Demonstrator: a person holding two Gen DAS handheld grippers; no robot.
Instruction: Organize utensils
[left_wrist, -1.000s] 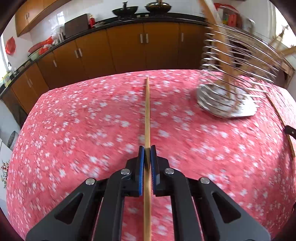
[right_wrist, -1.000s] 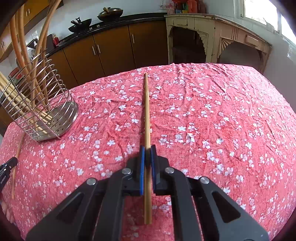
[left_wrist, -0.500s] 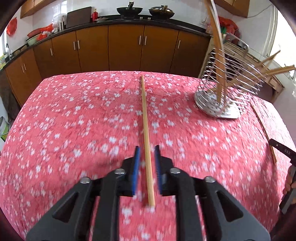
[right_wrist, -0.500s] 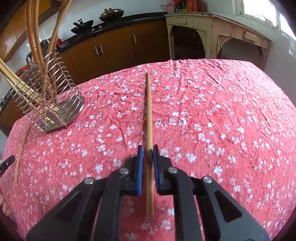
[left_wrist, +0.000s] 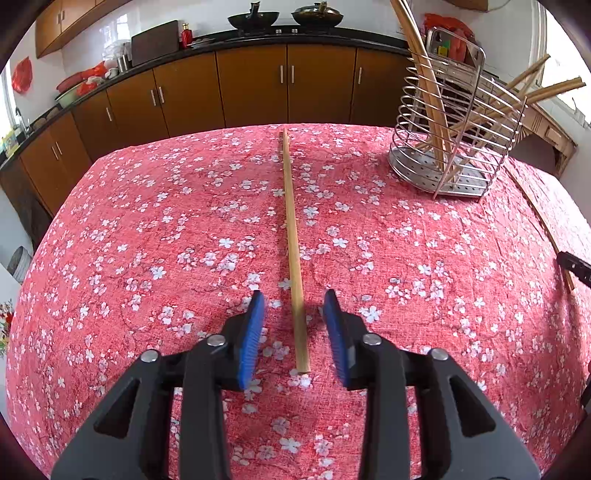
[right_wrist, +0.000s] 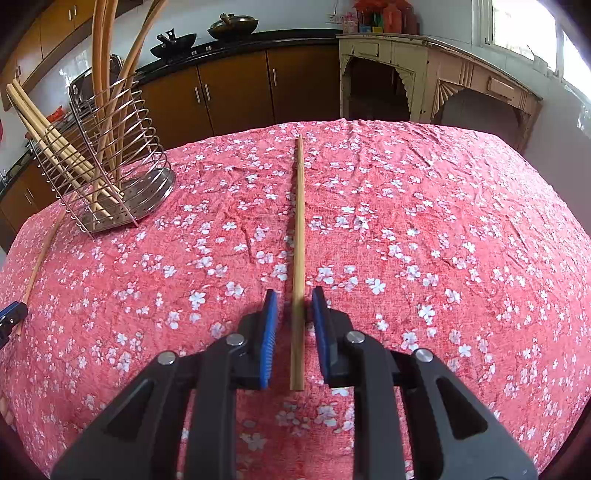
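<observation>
Just let go of two long pale wooden chopsticks (left_wrist: 293, 240) (right_wrist: 298, 254) mid-worktop, left tongs (left_wrist: 294, 325) and right tongs (right_wrist: 294, 325) freshly opening with nothing pinched, so probably regrip and drop into wire metal utensil basket (left_wrist: 454, 147) near far edge.

- The tablecloth (left_wrist: 147, 229) is red-pink, strewn with small white blossoms.
- Each chopstick (left_wrist: 293, 243) on it is pale tan wood.
- The wire utensil holder (left_wrist: 454, 140) near the far edge is shiny silver.
- The gripper pads (right_wrist: 269, 332) are blue on black fingers.
- The cabinets (left_wrist: 251, 88) are brown.
</observation>
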